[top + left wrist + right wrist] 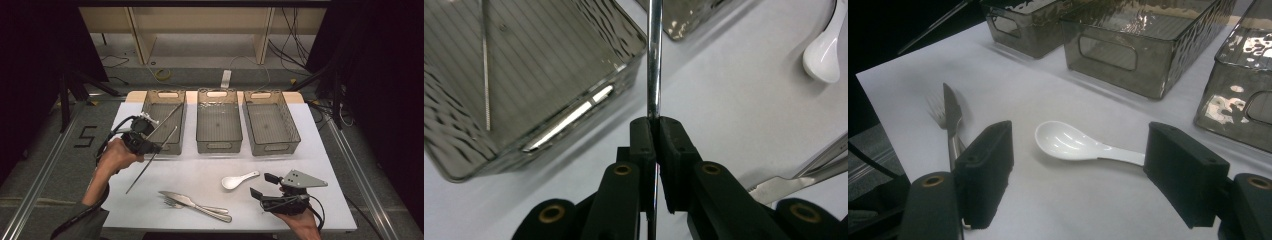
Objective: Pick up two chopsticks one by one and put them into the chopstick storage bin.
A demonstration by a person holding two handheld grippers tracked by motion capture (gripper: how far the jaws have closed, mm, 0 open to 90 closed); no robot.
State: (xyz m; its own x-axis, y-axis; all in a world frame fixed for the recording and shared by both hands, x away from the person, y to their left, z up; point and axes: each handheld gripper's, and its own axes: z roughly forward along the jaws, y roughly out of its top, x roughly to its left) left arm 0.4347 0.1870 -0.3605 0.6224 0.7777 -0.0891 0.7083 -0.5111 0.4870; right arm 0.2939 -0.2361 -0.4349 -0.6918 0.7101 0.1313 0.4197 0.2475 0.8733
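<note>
High view: left gripper [150, 146] jaws clamped on thin silver metal chopstick [151, 160], long axis diagonal, far tip over left smoky plastic bin [165, 120]. Right gripper [265, 185] jaws apart, near white ceramic spoon [239, 180].

Item count on the worktop [200, 170]:

- Bins: three smoked-clear plastic bins, left bin [165, 120], middle bin [218, 125], right bin [271, 127].
- Chopsticks: two metal chopsticks, first chopstick [170, 116], second chopstick [150, 162].
- Spoons: one white spoon [239, 180].
- Knives: one knife [192, 204].
- Forks: one fork [172, 202].
- Grippers: two, left gripper [152, 148], right gripper [264, 185].
</note>
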